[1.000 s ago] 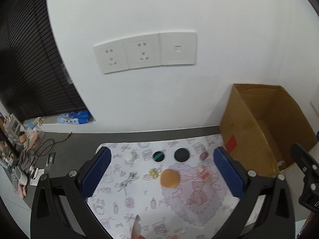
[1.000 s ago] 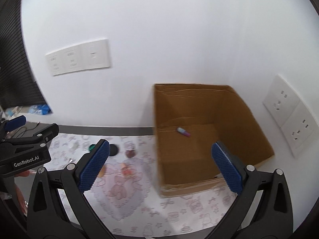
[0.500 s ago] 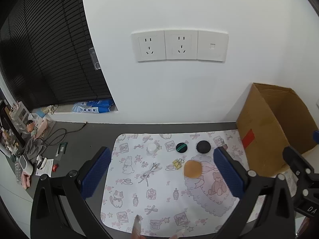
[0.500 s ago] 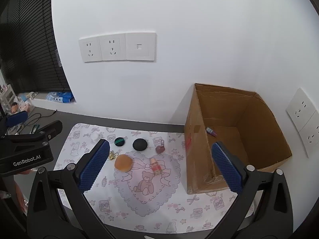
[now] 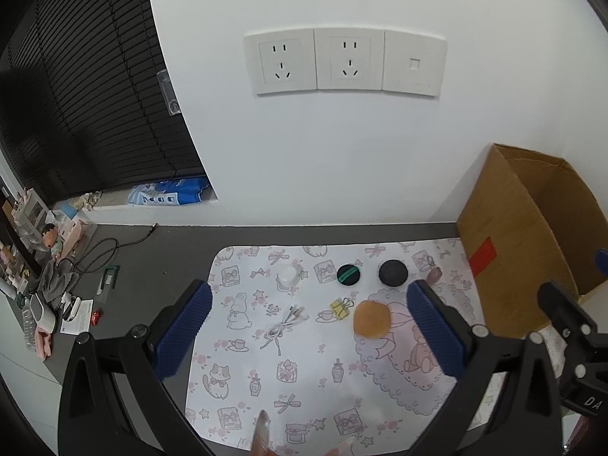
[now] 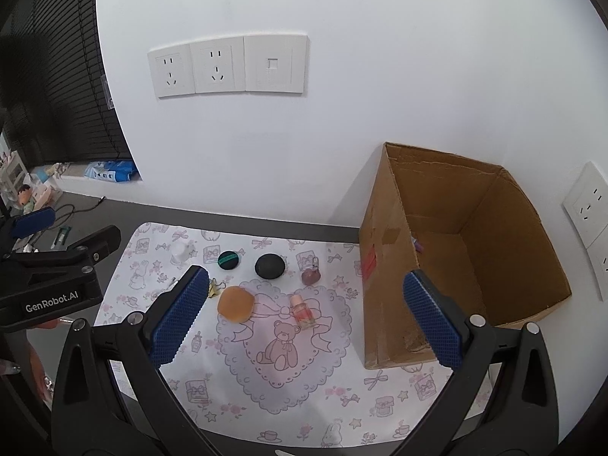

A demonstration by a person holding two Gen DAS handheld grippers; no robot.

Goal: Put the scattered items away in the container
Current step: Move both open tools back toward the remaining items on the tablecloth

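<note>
An open cardboard box (image 6: 467, 266) stands at the right of a patterned mat (image 6: 266, 380); a small purple item (image 6: 418, 245) lies inside it. On the mat lie an orange round puff (image 6: 235, 303), a black disc (image 6: 269, 265), a black-and-green disc (image 6: 228, 259), a small pink bottle (image 6: 303, 311), a dark red bottle (image 6: 311, 274), a white cap (image 5: 287, 276), a yellow binder clip (image 5: 341, 307) and a white cable (image 5: 283, 326). My left gripper (image 5: 307, 334) is open and empty above the mat. My right gripper (image 6: 304, 315) is open and empty, above the mat beside the box.
The box also shows in the left wrist view (image 5: 532, 243). A white wall with sockets (image 5: 344, 62) rises behind the mat. Cables and small clutter (image 5: 57, 266) lie on the dark desk at the left, below black blinds (image 5: 76, 95).
Both grippers have pulled back and swung left, away from the box; the mat and its items now fill the middle of both views. Nothing was picked up.
</note>
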